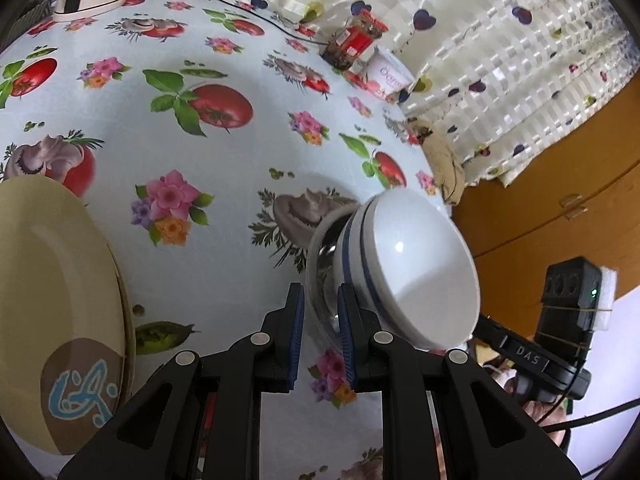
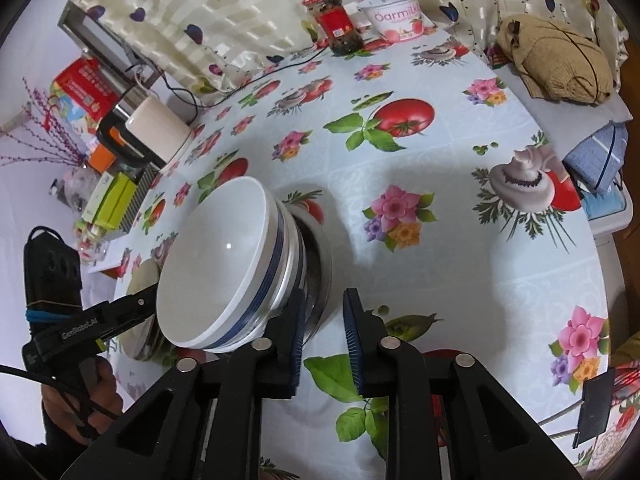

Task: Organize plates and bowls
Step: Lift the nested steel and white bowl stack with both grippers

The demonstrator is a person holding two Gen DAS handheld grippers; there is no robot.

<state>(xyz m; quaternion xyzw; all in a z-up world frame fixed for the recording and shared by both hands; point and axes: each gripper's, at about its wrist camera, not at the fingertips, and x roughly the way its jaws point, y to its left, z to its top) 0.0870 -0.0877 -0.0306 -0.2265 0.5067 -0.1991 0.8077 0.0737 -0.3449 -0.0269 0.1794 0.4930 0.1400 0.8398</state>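
home dining table, floral tablecloth point(image 2: 400, 184), curtains point(image 1: 500, 60), jar point(image 2: 336, 24)
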